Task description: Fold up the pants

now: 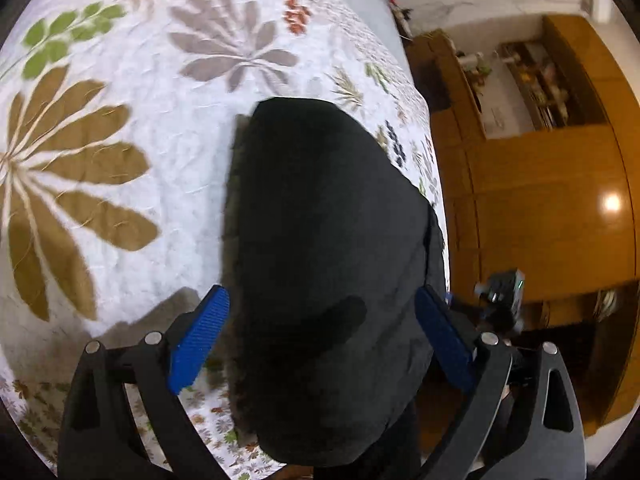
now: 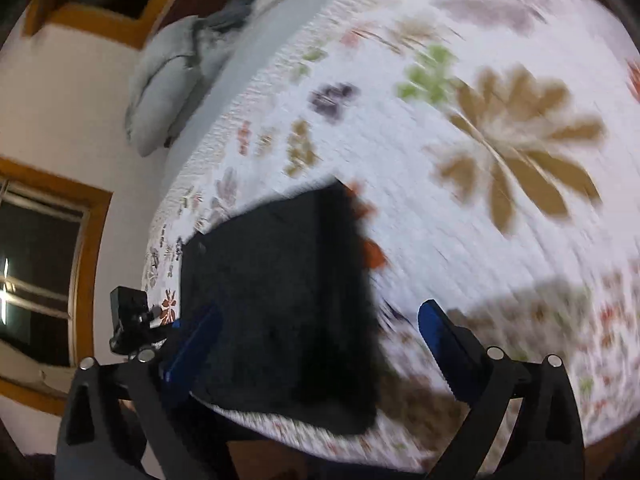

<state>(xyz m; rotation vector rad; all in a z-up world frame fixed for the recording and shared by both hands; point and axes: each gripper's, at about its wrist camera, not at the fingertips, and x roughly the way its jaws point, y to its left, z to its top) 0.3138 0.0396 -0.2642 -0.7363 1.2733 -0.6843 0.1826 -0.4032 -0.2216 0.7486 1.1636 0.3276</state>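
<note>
Left hand-held gripper: jaws stood spread wide with nothing clamped; the blue pads sat to either side of the pants, above the cloth rather than pinching it.
Right hand-held gripper: released, jaws at full spread, hanging over the near part of the bundle; the view was blurred.
Pants: black, lying as a compact, roughly rectangular stack on the bed near its edge.
Progress: the folding looked essentially done, with both tools let go; at most a tidy-up or smoothing seemed left.
Bed: white quilted cover printed with large brown, grey and green leaf patterns.
Room: pale pillows at the bed's far end, a wood-framed window, and an orange-brown wooden cabinet beside the bed.
</note>
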